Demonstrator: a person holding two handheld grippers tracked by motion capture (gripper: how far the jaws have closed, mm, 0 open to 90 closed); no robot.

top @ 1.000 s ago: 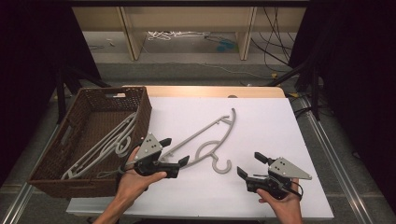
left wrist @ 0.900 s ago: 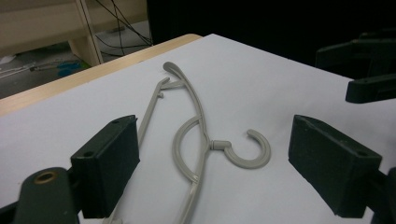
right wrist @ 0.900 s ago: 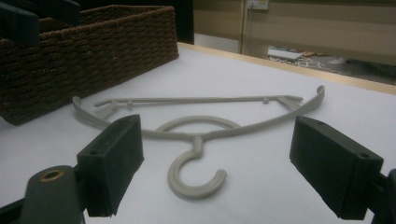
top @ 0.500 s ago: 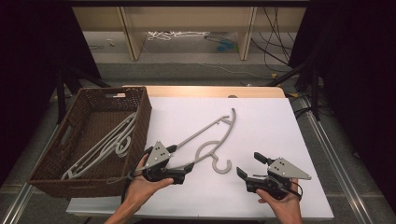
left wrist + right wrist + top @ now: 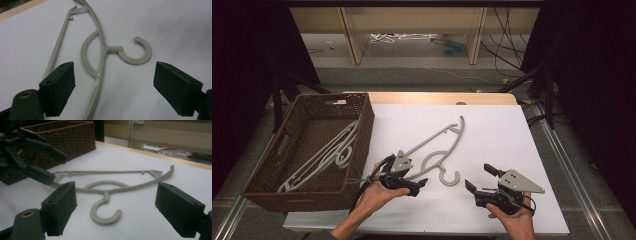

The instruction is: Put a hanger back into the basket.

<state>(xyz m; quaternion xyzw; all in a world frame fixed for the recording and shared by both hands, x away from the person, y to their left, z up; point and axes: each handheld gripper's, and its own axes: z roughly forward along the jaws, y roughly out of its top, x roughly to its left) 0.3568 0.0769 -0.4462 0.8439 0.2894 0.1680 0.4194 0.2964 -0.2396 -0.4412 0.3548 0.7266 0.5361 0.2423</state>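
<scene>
A grey plastic hanger lies flat on the white table top, hook toward the front. My left gripper is open at the hanger's near end. In the left gripper view the hanger runs up between the spread jaws of that gripper, nearer the left one, and no pad touches it. My right gripper is open and holds nothing, a little right of the hook. The right gripper view looks between that gripper's jaws at the hanger, with the left gripper beyond.
A brown wicker basket stands at the table's left edge, with grey hangers lying inside it. In the right gripper view the basket is behind the left gripper. White table surface extends behind and right of the hanger.
My left gripper has moved right, away from the basket's front corner, to the hanger's near end. The right gripper and the hanger have stayed put.
</scene>
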